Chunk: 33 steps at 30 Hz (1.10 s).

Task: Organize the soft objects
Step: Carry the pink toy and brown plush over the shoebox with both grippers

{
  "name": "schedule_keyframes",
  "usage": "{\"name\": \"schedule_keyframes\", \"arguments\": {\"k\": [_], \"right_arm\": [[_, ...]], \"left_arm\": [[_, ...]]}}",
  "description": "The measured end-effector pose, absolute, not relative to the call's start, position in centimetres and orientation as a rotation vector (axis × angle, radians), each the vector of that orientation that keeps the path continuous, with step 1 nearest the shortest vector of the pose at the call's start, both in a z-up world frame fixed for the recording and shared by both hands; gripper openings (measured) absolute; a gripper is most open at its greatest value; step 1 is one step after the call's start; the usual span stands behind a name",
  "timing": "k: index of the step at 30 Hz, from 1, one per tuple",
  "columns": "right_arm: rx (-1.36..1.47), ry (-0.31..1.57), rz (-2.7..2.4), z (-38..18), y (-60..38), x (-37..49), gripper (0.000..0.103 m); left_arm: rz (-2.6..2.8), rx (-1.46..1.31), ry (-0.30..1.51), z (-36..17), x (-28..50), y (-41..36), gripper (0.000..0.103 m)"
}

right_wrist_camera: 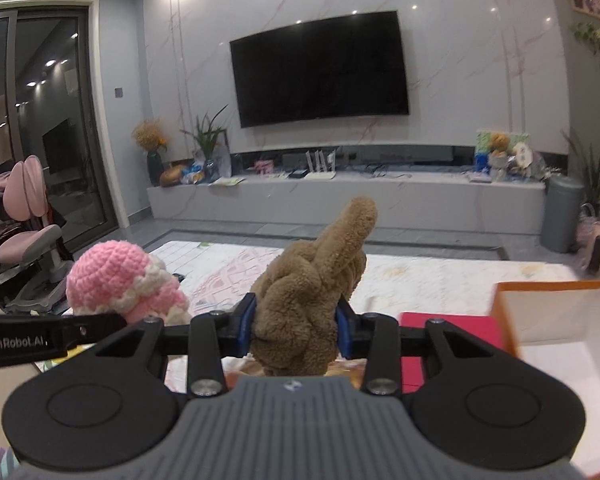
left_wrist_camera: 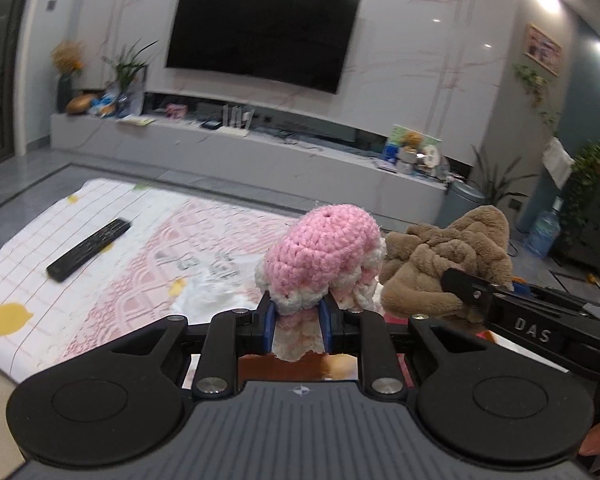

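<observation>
The pink and cream crocheted yarn toy (left_wrist_camera: 324,256) sits clamped between the blue-padded fingers of the left gripper (left_wrist_camera: 298,320), lifted above the pale tablecloth with pink lace pattern and lemon prints (left_wrist_camera: 140,248). Its cream ruffled lower part is pinched between the pads while the rounded pink top rises clear of them. Just beside it, on its right, the tan fuzzy plush toy with knotted limbs (right_wrist_camera: 308,296) is squeezed between the fingers of the right gripper (right_wrist_camera: 296,328), one long plush limb standing upright above the rest. In the right wrist view the crocheted toy (right_wrist_camera: 116,280) shows left of the plush one, and the two are near each other but apart. On the tablecloth, well left of the crocheted toy, lies a black remote control (left_wrist_camera: 90,249). To the right of the plush toy stands an open orange-rimmed white box (right_wrist_camera: 560,328), with a flat magenta sheet (right_wrist_camera: 452,332) between them. A dark wall-mounted television (right_wrist_camera: 320,68) hangs behind.
</observation>
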State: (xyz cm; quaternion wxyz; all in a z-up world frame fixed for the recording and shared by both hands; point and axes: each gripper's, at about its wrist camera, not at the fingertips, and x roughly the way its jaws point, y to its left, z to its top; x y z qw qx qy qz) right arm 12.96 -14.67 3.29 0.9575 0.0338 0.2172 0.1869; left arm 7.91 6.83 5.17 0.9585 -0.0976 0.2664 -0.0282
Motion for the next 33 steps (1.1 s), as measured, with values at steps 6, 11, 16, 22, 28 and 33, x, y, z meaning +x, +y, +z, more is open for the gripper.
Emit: {"name": "schedule_keyframes", "arguments": {"k": [6, 11, 16, 22, 28, 33], "right_arm": [[0.075, 0.418, 0.307, 5.1, -20.5, 9.9, 0.039], [0.093, 0.434, 0.244, 6.2, -25.9, 8.6, 0.039], [0.089, 0.464, 0.158, 6.9, -31.7, 7.9, 0.039], [0.067, 0.565, 0.106, 5.8, -36.9, 9.6, 0.039], [0.11, 0.787, 0.094, 1.3, -41.0, 13.8, 0.039], [0.09, 0.93, 0.092, -2.6, -41.9, 17.0, 0.04]], "left_arm": [[-0.164, -0.15, 0.522, 6.3, 7.7, 2.7, 0.025], [-0.299, -0.137, 0.537, 6.8, 9.1, -1.5, 0.025], [-0.447, -0.13, 0.564, 7.0, 11.9, -6.5, 0.025], [-0.559, -0.069, 0.671, 5.3, 17.2, -12.9, 0.025], [-0.586, 0.091, 0.837, 0.6, 22.3, -18.8, 0.025], [-0.609, 0.203, 0.958, -2.4, 24.4, -22.5, 0.025]]}}
